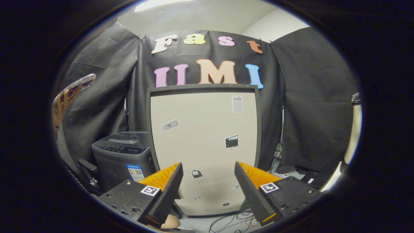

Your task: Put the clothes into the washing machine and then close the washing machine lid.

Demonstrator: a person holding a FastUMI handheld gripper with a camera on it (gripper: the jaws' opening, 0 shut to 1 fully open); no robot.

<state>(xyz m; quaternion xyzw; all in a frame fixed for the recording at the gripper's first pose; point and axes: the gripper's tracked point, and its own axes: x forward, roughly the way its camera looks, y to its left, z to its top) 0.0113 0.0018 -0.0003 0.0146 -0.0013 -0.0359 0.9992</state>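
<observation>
A grey top-loading washing machine point(123, 152) stands to the left, beyond my left finger, its lid lying flat and its control panel on top. My gripper point(208, 183) is open, with nothing between its fingers point(168, 191). The gripper points at a large beige panel point(203, 142) just ahead, not at the machine.
The beige panel has a dark frame and several stickers; it stands upright right of the machine, hiding that side of it. A hand holds a phone point(76, 85) high on the left. A person's arm with a wristwatch point(355, 129) is at the far right. Cables point(233, 221) lie on the floor below.
</observation>
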